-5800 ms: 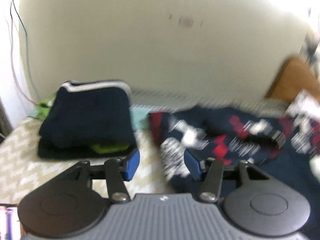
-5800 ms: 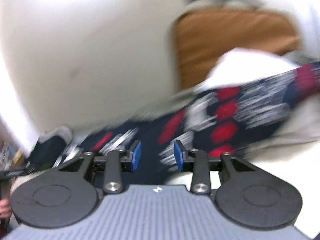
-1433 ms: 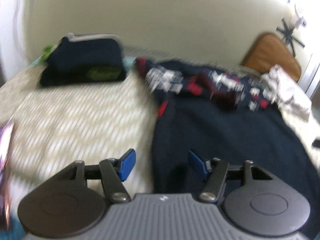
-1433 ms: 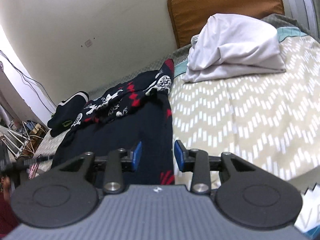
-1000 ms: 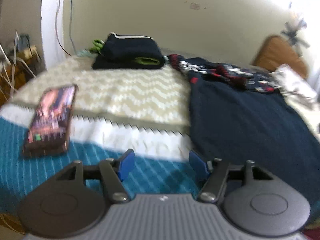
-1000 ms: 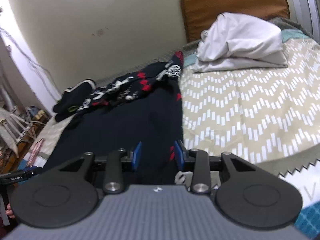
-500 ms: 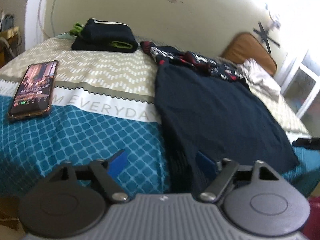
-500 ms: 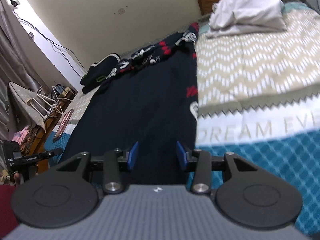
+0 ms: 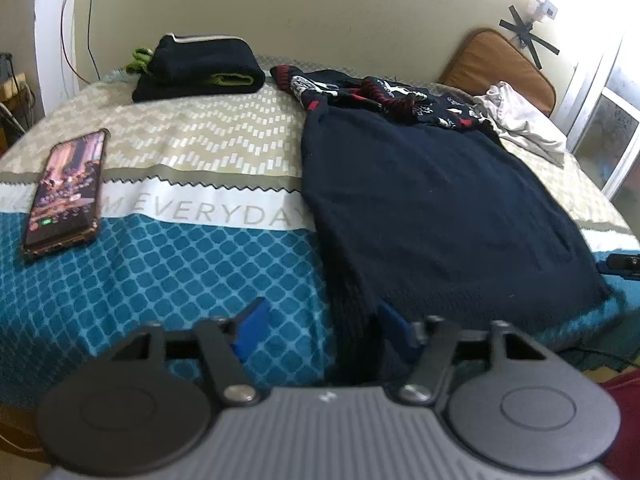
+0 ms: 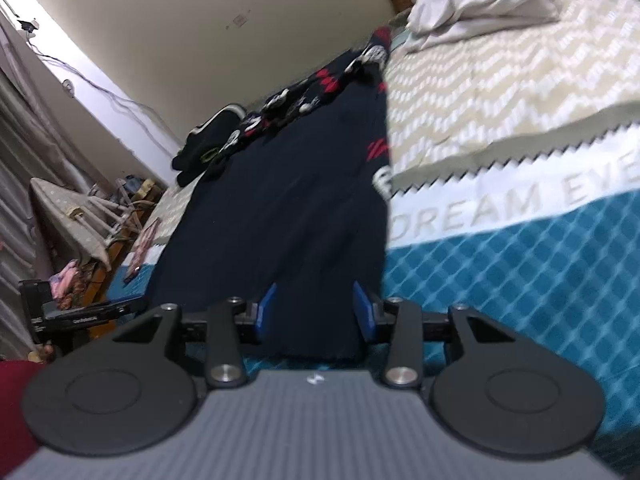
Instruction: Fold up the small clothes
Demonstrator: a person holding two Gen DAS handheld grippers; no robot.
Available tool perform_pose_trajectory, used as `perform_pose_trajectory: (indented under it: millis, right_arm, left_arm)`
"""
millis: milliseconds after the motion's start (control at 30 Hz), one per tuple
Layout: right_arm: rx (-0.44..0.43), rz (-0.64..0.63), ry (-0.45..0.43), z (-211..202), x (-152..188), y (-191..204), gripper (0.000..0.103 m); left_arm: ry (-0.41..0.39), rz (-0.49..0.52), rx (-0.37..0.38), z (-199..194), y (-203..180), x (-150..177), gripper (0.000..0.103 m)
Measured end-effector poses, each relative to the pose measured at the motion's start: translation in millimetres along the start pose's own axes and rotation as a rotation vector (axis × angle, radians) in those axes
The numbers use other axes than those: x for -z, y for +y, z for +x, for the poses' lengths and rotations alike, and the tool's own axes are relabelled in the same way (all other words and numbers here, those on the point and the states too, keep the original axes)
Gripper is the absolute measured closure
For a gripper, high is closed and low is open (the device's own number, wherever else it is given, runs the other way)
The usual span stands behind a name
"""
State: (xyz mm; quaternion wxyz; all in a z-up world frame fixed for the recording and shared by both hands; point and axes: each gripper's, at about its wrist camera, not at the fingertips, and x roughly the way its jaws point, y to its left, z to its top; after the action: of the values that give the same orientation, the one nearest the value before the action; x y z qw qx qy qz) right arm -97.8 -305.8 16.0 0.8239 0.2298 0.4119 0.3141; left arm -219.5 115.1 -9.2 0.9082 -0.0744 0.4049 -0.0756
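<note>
**Two grippers poised at the sweater's hem**

Two grippers sit at the near edge of the bed. The left gripper has its jaws wide, straddling the left hem corner of the navy sweater; the right gripper is also spread, with the right hem corner between its pads. Neither visibly pinches cloth. Beyond, the sweater lies flat on the bedspread, its patterned sleeves bunched at the far end beside a folded stack. A phone rests to the left. Likely risk: uneven grips at the corners would skew the fold, and the bunched sleeves could crumple underneath.
</note>
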Motion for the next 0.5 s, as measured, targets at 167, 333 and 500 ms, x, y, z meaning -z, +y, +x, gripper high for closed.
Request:
perform_pose_trajectory:
  millis: [167,333,500]
  right_arm:
    - [0.015,0.015,-0.005,-7.7,-3.8,-8.4,0.056]
    - [-0.005,-0.103,0.057,10.8,8.1,9.7,0.097]
    - [-0.024,-0.127,-0.044,-1.3,-21.3,14.8,0.097]
  left_arm:
    - [0.059,0.000,0.045,6.2,-6.1,-6.8,0.090]
    - [0.096,-0.060,0.115,8.6,1.5,-16.6,0.096]
    - [0.025,-0.211,0.232,-1.1,26.7,-46.3,0.096]
